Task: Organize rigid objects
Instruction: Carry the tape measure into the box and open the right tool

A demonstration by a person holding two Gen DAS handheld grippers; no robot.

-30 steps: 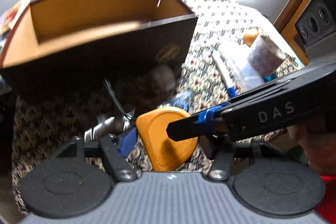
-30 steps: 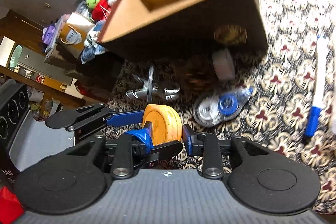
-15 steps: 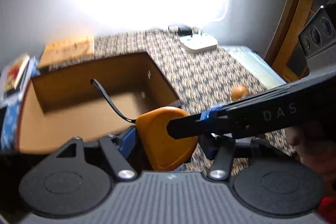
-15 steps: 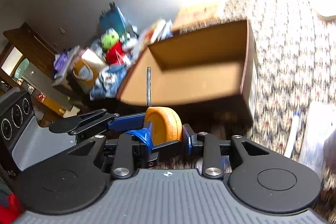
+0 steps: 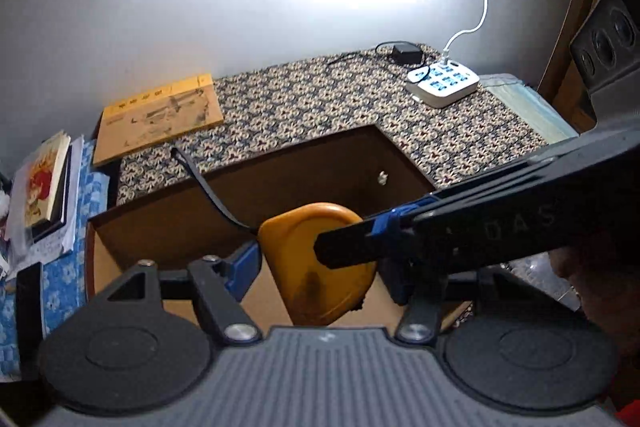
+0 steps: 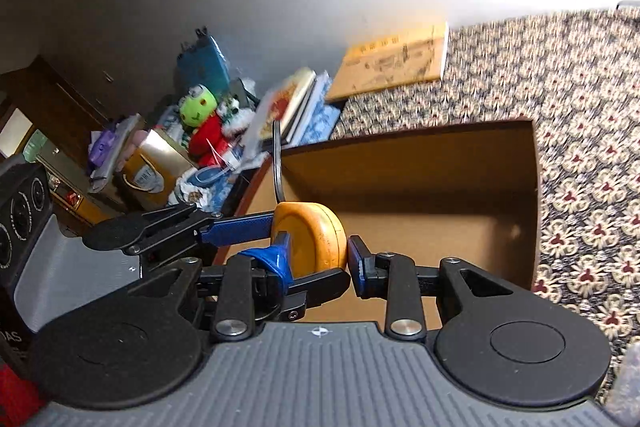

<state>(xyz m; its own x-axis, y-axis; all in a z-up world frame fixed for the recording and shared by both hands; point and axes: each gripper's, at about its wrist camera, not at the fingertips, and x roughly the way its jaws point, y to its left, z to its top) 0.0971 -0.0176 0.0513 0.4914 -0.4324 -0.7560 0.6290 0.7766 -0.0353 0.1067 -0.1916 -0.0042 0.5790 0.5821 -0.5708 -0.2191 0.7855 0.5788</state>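
Left wrist view: the left gripper (image 5: 320,273) is pinching an orange tape measure (image 5: 304,255) by its edges, blue pads pressing in from the left and the right. A black finger of the right gripper (image 6: 318,261) is reaching in from the right and lying across the tape measure's flat face. In the right wrist view the right gripper is clamping that same tape measure by its two flat faces, so both grippers are holding it at once. The tape measure is hanging in the air above the near part of an open cardboard box (image 5: 300,179), and its black strap (image 5: 208,187) is curling up to the left. The box is sitting on a patterned tablecloth (image 5: 320,99). Farther back, a yellow booklet (image 5: 160,115) is lying at the left. A white power strip (image 5: 444,83) is resting at the right, with a black charger (image 5: 404,53) just behind it by the wall.
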